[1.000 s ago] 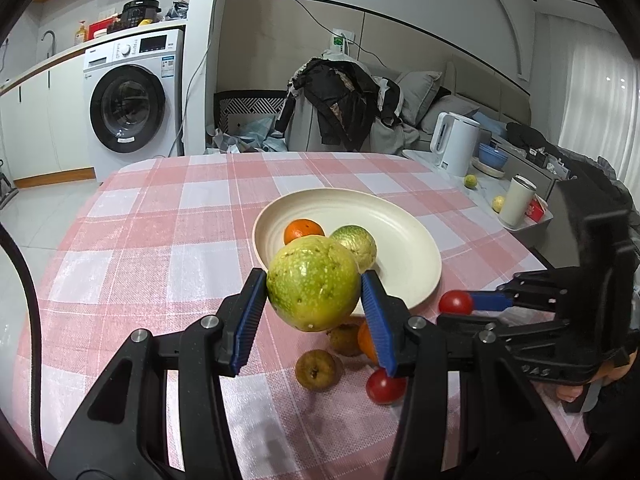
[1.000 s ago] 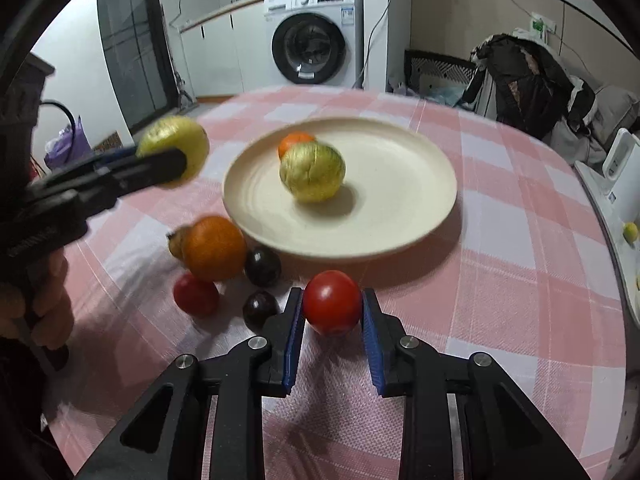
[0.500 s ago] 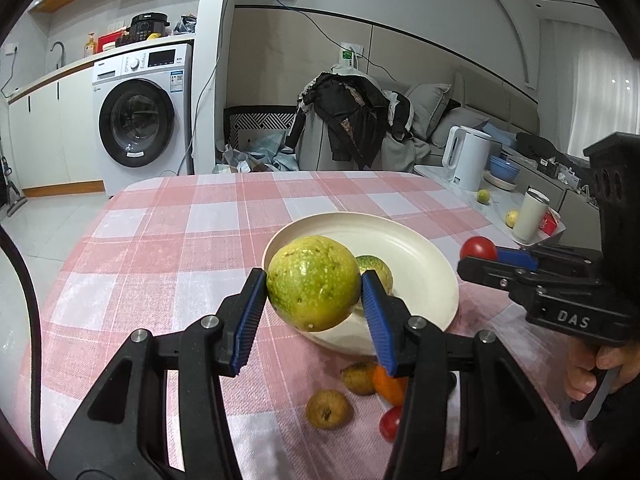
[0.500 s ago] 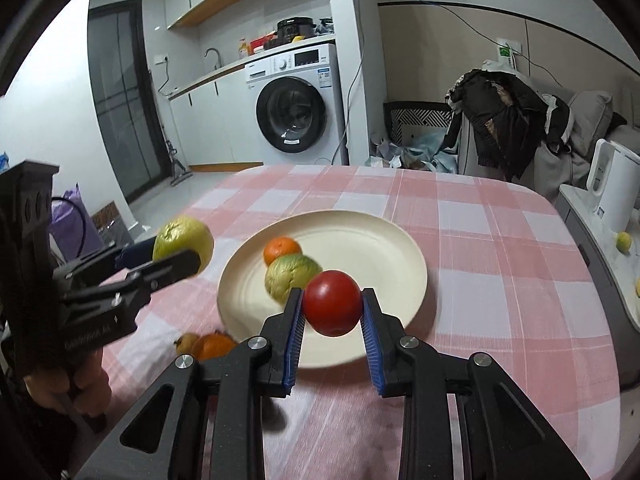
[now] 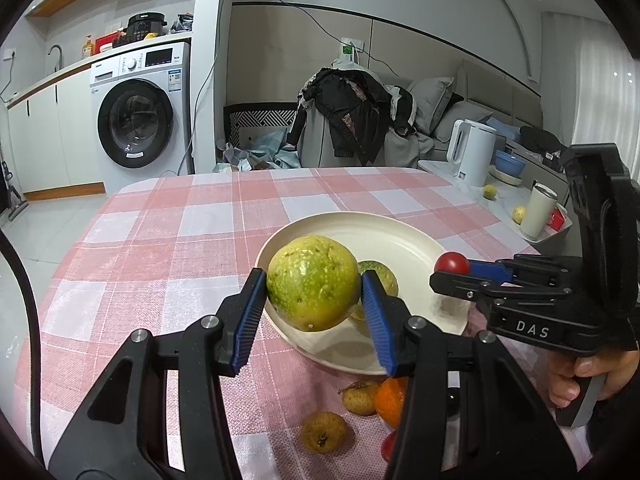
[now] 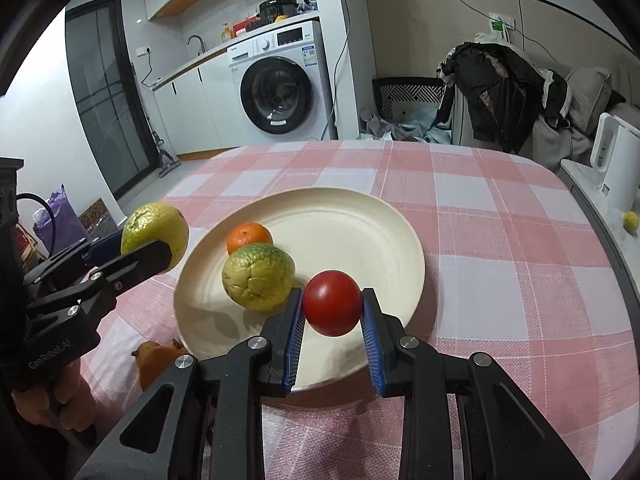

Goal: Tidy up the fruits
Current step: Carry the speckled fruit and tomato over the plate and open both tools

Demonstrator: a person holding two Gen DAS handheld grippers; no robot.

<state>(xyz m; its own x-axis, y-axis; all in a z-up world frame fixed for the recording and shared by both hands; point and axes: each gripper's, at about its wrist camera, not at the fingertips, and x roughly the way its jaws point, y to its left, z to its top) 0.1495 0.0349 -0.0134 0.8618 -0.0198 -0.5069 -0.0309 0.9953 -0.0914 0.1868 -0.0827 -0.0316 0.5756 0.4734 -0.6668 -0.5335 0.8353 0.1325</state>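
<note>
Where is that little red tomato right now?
The red tomato is clamped in the right tool, held above the near edge of the cream plate, just right of the wrinkled green fruit lying on it.

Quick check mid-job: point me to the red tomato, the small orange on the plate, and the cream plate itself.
Round red tomato (image 6: 331, 303): right wrist view, centre of its front face.
Small orange tangerine (image 6: 249, 237): right wrist view, top of the peel.
Round cream plate (image 6: 360, 236): right wrist view, bare inner surface.

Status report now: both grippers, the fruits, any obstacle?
Left gripper shut on green fruit. Right gripper shut on red fruit, over plate. Plate holds two fruits; free space remains.
</note>
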